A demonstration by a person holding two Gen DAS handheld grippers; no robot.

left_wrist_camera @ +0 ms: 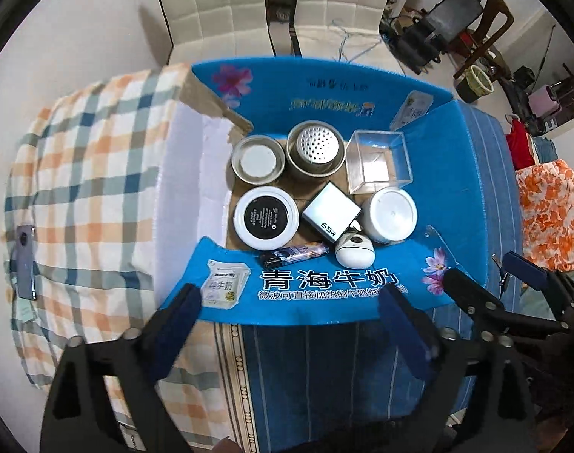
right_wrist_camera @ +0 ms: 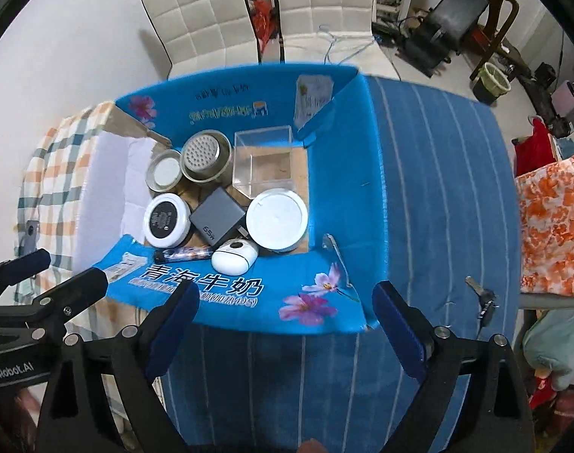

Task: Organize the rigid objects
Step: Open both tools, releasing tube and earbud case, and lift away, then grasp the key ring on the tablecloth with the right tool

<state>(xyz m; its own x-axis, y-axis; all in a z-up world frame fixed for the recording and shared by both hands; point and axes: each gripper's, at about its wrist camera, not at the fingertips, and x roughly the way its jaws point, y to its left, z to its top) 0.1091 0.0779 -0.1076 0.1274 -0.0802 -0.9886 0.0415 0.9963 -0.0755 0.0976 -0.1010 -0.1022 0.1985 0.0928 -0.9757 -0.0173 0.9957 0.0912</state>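
An open blue milk carton box [left_wrist_camera: 324,290] [right_wrist_camera: 324,173] stands on the table. Inside lie two metal tins [left_wrist_camera: 258,162] [left_wrist_camera: 315,149], a clear plastic box [left_wrist_camera: 377,160], a white jar with a black label [left_wrist_camera: 266,217], a grey 65W charger [left_wrist_camera: 330,213], a white lidded jar [left_wrist_camera: 390,215], a white earbud case [left_wrist_camera: 354,251] and a lighter [left_wrist_camera: 294,256]. My left gripper [left_wrist_camera: 290,302] is open and empty, above the box's near flap. My right gripper [right_wrist_camera: 287,302] is open and empty, also over the near flap.
A checked cloth [left_wrist_camera: 90,173] covers the table's left, with a phone [left_wrist_camera: 26,260] on it. A blue striped cloth [right_wrist_camera: 437,188] covers the right, with keys [right_wrist_camera: 483,298] lying on it. White chairs [left_wrist_camera: 219,7] stand behind. An orange patterned cushion [right_wrist_camera: 551,226] lies at the right.
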